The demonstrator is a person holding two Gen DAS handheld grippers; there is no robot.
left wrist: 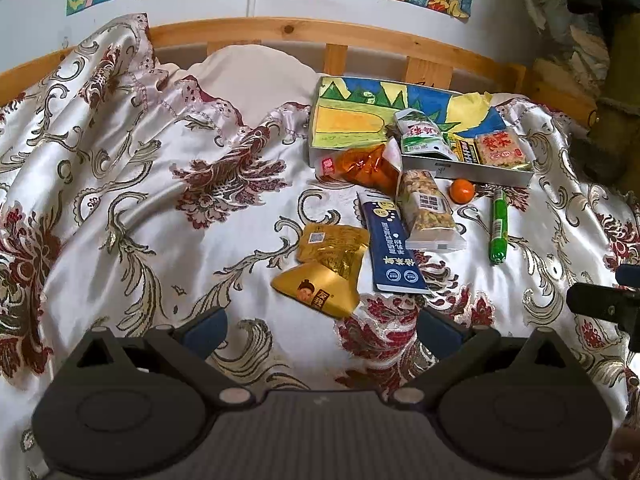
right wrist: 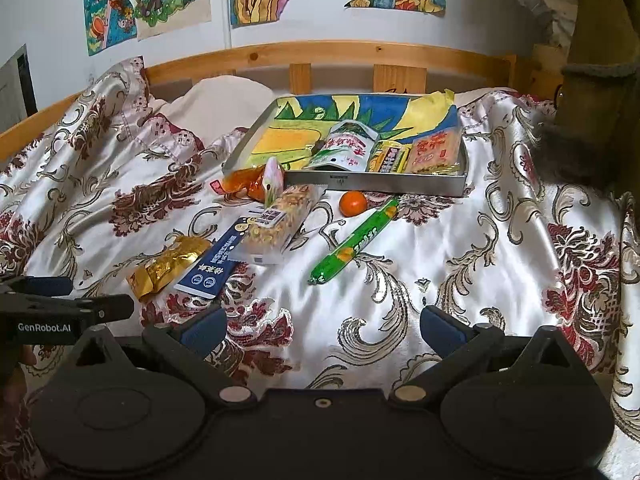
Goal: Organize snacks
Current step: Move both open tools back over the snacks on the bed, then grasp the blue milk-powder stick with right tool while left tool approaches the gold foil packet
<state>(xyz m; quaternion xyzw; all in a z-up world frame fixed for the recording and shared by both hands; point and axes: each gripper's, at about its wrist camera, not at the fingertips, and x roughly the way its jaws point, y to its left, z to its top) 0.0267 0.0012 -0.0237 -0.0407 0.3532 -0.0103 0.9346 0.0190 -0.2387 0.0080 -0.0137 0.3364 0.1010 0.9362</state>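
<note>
A metal tray (left wrist: 472, 172) (right wrist: 376, 182) lined with a coloured drawing lies on the bed; a white-green pouch (left wrist: 424, 136) (right wrist: 346, 146) and flat snack packs (left wrist: 502, 148) (right wrist: 434, 152) sit in it. In front lie an orange bag (left wrist: 364, 168) (right wrist: 244, 182), a nut bar (left wrist: 428, 210) (right wrist: 282, 220), a navy packet (left wrist: 394, 244) (right wrist: 218, 258), gold packets (left wrist: 324, 268) (right wrist: 166, 266), a small orange (left wrist: 462, 191) (right wrist: 353, 202) and a green sausage stick (left wrist: 499, 226) (right wrist: 352, 242). My left gripper (left wrist: 322, 330) stands open just short of the gold packets. My right gripper (right wrist: 322, 330) stands open, nothing between its fingers.
A patterned satin cover (left wrist: 140, 200) (right wrist: 480, 240) with folds spreads over the bed. A wooden headboard (left wrist: 320, 32) (right wrist: 320, 54) and a wall with drawings stand behind. A pillow (left wrist: 256, 76) lies at the back. The other gripper shows at each view's edge.
</note>
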